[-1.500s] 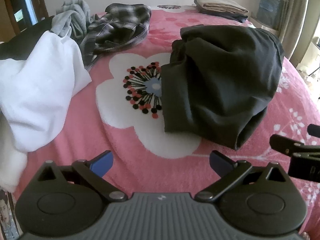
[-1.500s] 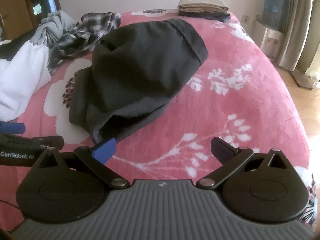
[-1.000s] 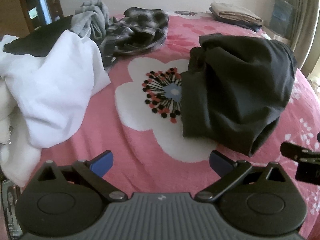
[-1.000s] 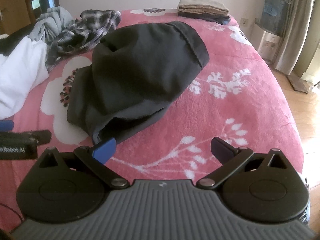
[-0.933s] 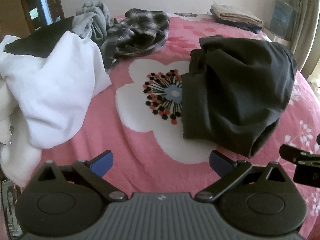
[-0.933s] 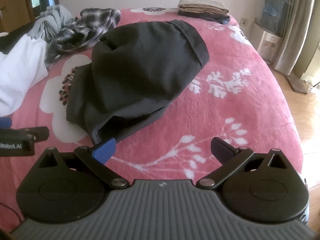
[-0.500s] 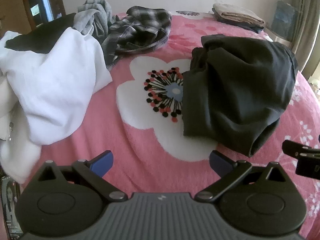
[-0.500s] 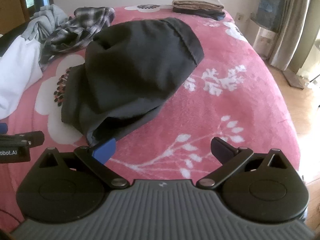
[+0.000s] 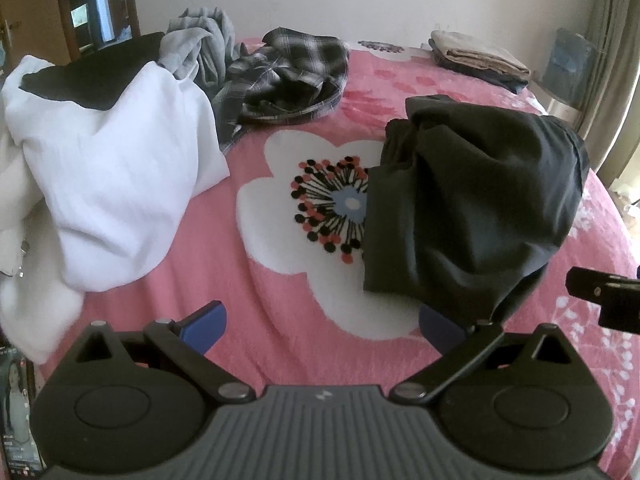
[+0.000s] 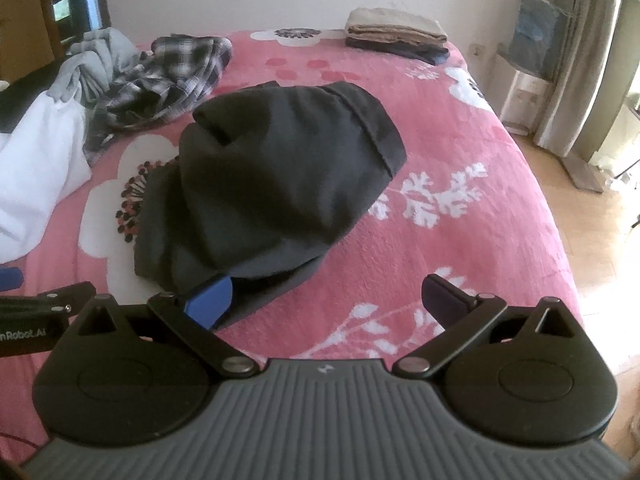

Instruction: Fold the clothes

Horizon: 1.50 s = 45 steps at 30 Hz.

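Pink floral bedspread [image 9: 224, 280] fills both views. Left to right in left wrist view: crumpled white cotton garment [image 9: 112, 184] at left edge, grey sweatshirt [image 9: 200, 48] and black-white plaid shirt [image 9: 288, 76] upper left-centre, bunched dark charcoal garment [image 9: 472, 216] centre-right, folded beige and navy stack [image 9: 476, 58] upper right.

Left gripper [image 9: 322, 322] at bottom centre: tongs released, spread wide, nothing btwn them; its right pad sits just beside the charcoal garment's near hem. Right gripper [image 10: 326, 300], bottom centre of right wrist view: also released, empty; blue left pad right at the near hem, contact unclear.

Step, as I read it: approach/pre-grasp on the charcoal piece, nothing lifted yet, fold not begun. Next move likely needs each gripper to pinch a near corner or hem, then lift & spread flat w/o catching the bedspread.
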### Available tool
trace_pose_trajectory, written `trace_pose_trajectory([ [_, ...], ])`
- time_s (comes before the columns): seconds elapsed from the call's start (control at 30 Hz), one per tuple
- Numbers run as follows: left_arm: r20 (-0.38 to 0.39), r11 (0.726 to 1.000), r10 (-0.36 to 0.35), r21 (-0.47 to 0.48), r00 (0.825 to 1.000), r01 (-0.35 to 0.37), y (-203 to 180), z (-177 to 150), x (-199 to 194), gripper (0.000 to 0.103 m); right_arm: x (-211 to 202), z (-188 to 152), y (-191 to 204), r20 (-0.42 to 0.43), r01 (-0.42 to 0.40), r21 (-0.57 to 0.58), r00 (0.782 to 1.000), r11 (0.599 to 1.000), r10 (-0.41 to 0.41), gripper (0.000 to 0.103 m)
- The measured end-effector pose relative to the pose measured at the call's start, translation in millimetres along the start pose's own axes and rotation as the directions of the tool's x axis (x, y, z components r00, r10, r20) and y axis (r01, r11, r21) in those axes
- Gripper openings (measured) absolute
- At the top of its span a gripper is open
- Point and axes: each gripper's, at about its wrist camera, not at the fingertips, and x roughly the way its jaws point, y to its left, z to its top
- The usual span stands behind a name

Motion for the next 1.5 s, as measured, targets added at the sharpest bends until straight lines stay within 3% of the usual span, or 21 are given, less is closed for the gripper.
trace_pose_trajectory([
  [1.5,-0.018,1.000,0.004,0.023,1.000,-0.004,-5.4,-2.0,4.3,0.103,5.8,-2.8,0.0,-0.023,0.012,-0.003,1.000,1.000,-0.012,0.102],
])
